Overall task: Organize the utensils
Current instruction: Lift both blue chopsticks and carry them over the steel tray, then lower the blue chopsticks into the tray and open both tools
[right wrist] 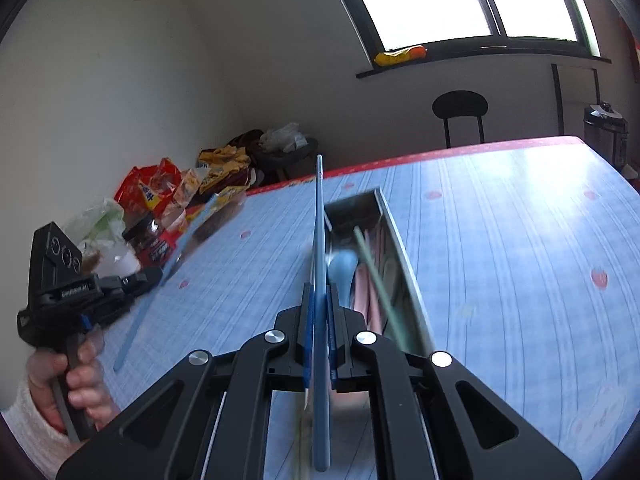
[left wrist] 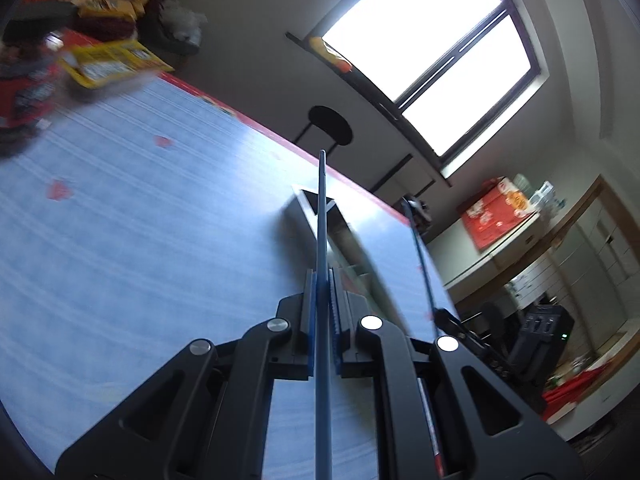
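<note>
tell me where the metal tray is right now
In the right wrist view the metal tray sits on the blue tablecloth, just ahead and right of the right gripper, with utensils lying inside it.

Two fisheye views, each from a camera mounted just behind a pair of tongs, looking forward and slightly down along them.

The left wrist view is tilted hard, hovering close above the blue checked counter and facing the window and a black stool.

The right wrist view sits more level, close above the same counter, facing the far wall.

Both views share the counter, a metal tray, the stool, the window, and snack packets at the far left.
</note>
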Action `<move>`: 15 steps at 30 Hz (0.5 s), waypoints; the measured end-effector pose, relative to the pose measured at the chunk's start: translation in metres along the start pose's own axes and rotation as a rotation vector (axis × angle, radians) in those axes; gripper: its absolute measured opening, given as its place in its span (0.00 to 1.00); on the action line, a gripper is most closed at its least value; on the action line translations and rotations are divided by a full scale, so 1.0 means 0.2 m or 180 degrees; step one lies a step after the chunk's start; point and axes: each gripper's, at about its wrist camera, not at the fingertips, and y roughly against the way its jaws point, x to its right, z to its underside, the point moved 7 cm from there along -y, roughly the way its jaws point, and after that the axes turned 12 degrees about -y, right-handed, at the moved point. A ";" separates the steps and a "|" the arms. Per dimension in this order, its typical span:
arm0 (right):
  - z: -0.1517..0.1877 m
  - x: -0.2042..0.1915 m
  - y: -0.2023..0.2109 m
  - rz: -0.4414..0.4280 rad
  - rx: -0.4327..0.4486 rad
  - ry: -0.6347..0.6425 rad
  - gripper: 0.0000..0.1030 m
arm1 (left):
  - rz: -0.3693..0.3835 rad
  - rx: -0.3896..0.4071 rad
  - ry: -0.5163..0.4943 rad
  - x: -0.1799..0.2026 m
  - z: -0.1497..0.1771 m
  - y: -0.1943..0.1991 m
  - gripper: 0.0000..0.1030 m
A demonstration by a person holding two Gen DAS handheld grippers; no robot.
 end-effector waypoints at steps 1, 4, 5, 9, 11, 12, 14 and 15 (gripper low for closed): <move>-0.04 0.01 -0.03 0.0012 0.0027 -0.0005 0.06 | 0.0029 -0.0004 0.0037 0.04 -0.01 -0.05 0.10; -0.10 0.05 -0.10 0.0024 0.0107 -0.0018 0.06 | 0.0159 -0.0054 0.0211 0.14 -0.03 -0.24 0.10; -0.10 0.07 -0.12 -0.0003 0.0089 -0.0058 0.06 | 0.0221 -0.0075 0.0265 0.17 -0.04 -0.30 0.10; -0.09 0.14 -0.19 0.0072 -0.0052 -0.0060 0.06 | 0.0273 -0.0109 0.0496 0.22 -0.06 -0.52 0.10; -0.07 0.18 -0.23 0.0113 -0.0122 -0.0111 0.06 | 0.0291 -0.0120 0.0690 0.21 -0.05 -0.60 0.10; -0.06 0.19 -0.23 0.0103 -0.0146 -0.0145 0.06 | 0.0292 -0.0126 0.0774 0.21 -0.04 -0.64 0.10; -0.05 0.19 -0.24 0.0087 -0.0157 -0.0163 0.06 | 0.0292 -0.0120 0.0934 0.20 -0.01 -0.70 0.10; -0.05 0.19 -0.24 0.0091 -0.0159 -0.0149 0.06 | 0.0268 -0.0113 0.0990 0.19 0.00 -0.73 0.10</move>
